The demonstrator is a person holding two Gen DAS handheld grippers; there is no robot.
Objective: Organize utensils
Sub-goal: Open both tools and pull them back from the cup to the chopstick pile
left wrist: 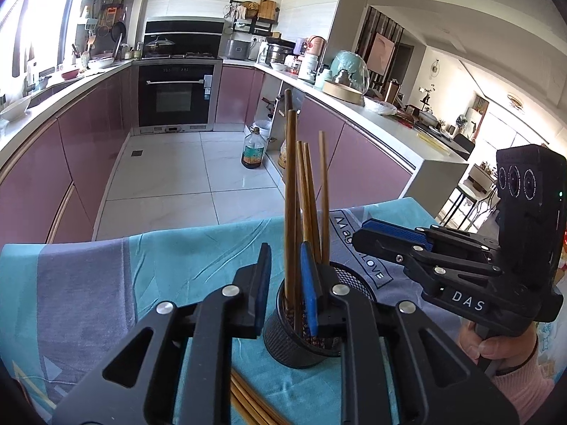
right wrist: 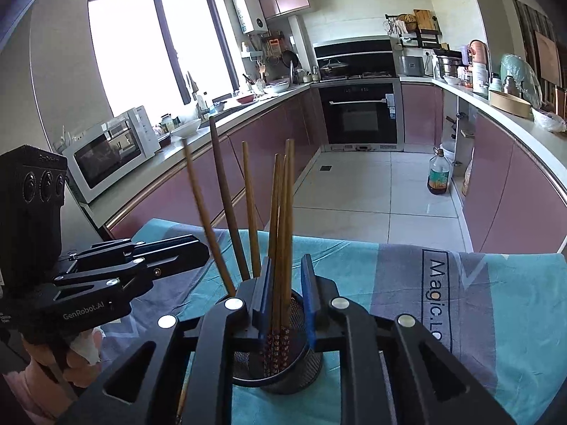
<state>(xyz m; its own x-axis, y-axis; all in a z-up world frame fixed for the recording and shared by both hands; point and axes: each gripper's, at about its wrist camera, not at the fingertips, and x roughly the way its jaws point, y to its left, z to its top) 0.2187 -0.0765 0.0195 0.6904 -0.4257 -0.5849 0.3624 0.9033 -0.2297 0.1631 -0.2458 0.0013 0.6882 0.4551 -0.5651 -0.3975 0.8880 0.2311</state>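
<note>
A black mesh cup stands on the blue cloth and holds several brown chopsticks upright. My left gripper is open, one finger on each side of the chopsticks above the cup's rim, not pinching them. More chopsticks lie on the cloth below it. In the right wrist view, the same cup sits between my right gripper's open fingers, with chopsticks rising between them, untouched. Each gripper shows in the other's view, the right one and the left one.
The blue and grey cloth covers the table. Beyond its far edge are a tiled kitchen floor, an oil bottle, pink cabinets, an oven and a microwave on the left counter.
</note>
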